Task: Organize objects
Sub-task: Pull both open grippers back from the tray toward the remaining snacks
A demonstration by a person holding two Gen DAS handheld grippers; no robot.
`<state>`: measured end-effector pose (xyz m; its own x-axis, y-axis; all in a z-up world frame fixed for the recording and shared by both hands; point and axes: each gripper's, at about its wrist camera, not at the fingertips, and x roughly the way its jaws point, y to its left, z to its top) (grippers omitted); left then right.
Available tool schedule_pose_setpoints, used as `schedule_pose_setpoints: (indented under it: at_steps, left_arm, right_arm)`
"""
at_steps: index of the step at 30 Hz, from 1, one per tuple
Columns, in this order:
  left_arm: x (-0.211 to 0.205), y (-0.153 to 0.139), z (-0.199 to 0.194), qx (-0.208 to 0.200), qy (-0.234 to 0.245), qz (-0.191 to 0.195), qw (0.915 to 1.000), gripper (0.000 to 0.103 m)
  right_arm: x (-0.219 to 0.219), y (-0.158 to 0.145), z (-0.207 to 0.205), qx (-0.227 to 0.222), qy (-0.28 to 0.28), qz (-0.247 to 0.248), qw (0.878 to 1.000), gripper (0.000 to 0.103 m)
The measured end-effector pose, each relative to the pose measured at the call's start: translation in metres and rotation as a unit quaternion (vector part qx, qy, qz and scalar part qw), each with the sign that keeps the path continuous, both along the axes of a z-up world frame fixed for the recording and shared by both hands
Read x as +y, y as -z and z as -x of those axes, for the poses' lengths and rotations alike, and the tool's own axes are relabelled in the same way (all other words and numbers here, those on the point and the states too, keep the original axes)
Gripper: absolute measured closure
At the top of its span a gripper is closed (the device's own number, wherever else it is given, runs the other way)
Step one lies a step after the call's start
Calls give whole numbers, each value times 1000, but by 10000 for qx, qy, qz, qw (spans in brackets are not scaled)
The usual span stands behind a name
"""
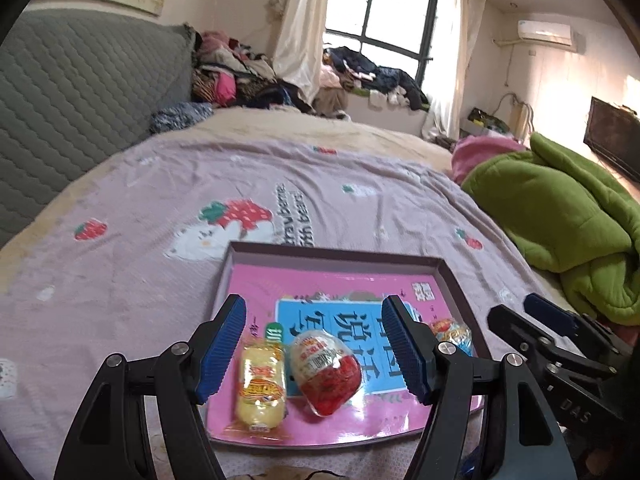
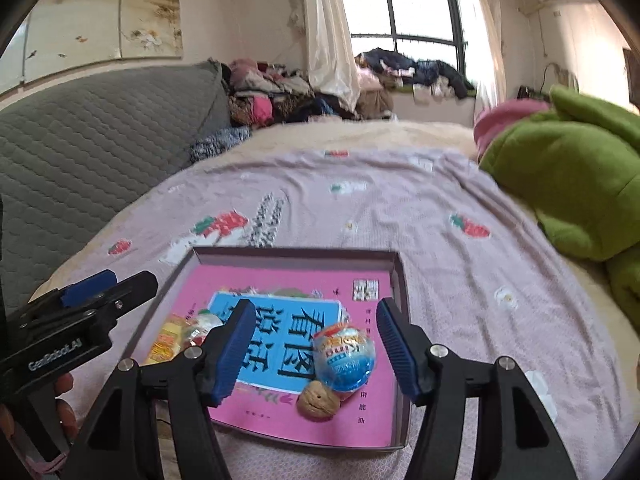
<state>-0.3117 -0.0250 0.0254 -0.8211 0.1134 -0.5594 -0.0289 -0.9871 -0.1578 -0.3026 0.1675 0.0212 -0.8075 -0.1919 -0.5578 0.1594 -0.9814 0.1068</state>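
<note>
A shallow box (image 1: pixel 336 255) (image 2: pixel 396 280) lies on the bed with a pink book (image 1: pixel 280 284) (image 2: pixel 288 284) inside. On the book lie a yellow snack packet (image 1: pixel 261 384) (image 2: pixel 168 340), a red egg-shaped toy (image 1: pixel 326 374), a blue egg-shaped toy (image 2: pixel 345 358) (image 1: pixel 450 330) and a walnut (image 2: pixel 318 400). My left gripper (image 1: pixel 316 354) is open and empty, above the yellow packet and the red egg. My right gripper (image 2: pixel 318 350) is open and empty, above the blue egg and the walnut.
The bed has a pale purple strawberry sheet (image 1: pixel 160 208) (image 2: pixel 460 248). A green quilt (image 1: pixel 568 208) (image 2: pixel 580 184) is heaped at the right. A grey padded headboard (image 1: pixel 80 92) stands at the left. Clothes (image 1: pixel 248 76) are piled by the window.
</note>
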Motion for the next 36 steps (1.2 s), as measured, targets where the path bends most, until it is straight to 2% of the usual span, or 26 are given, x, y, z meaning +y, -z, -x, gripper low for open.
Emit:
schedule_pose_setpoints:
  at_steps: [4,7,12,17,23,29,36]
  left_arm:
    - [-4,-12,-14,213,-195,74,9996,31]
    - [-9,-14,-24,197,-217,-12,9996,31]
    - [-11,-12,-43,10,-242,55,9997,31]
    - [-17,-10,-69,-147,-307,53,9994,31]
    - [-19,-9,-101,-483,-42,-192,9986,31]
    - [-17,-35,-129,-442,-15,-167,9989,31]
    - [-20,-70,-159,-303,-105,-42,9995,31]
  right_arm:
    - [-4,-9,-18,208,4,-29,9998,38]
    - [-8,-11,-31,235,-46,-53,9997,37]
    - [-16,-14,-52,178,-170,48,9997,34]
    - [-12,-16,-70,81,14,115,9999,33]
    - [-13,-38,-95,23,3,3,10000,33]
    - [-12,-62,-122,36,16,-315,9995,33]
    - [-7,-91,-157,106,-36,-318,9994,33]
